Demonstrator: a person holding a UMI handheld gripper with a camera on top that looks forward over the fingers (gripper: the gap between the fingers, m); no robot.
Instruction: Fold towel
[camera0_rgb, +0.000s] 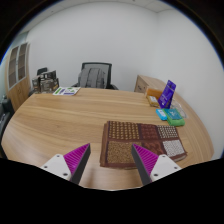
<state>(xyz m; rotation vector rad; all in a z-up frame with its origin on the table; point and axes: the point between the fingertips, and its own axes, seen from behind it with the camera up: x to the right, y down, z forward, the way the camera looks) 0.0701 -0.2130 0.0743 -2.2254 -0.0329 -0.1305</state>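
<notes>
Gripper view: my gripper (112, 160) hovers above the light wooden counter (60, 125), fingers spread wide, holding nothing. The brown patchwork towel (140, 140), checked panels in dark and pale squares, lies flat on the counter just ahead of my fingers and partly between them, nearer the right magenta pad (147, 160). Beyond it, a purple-and-green box (166, 97). Black office chair (94, 75) behind the counter.

We can't make out what the colourful boxes (167, 98) beyond the towel (143, 142) actually are, way too small. Same for the papers (66, 91) at the table's (60, 120) far side. The towel's near edge is hidden behind the gripper (112, 160) fingers.
</notes>
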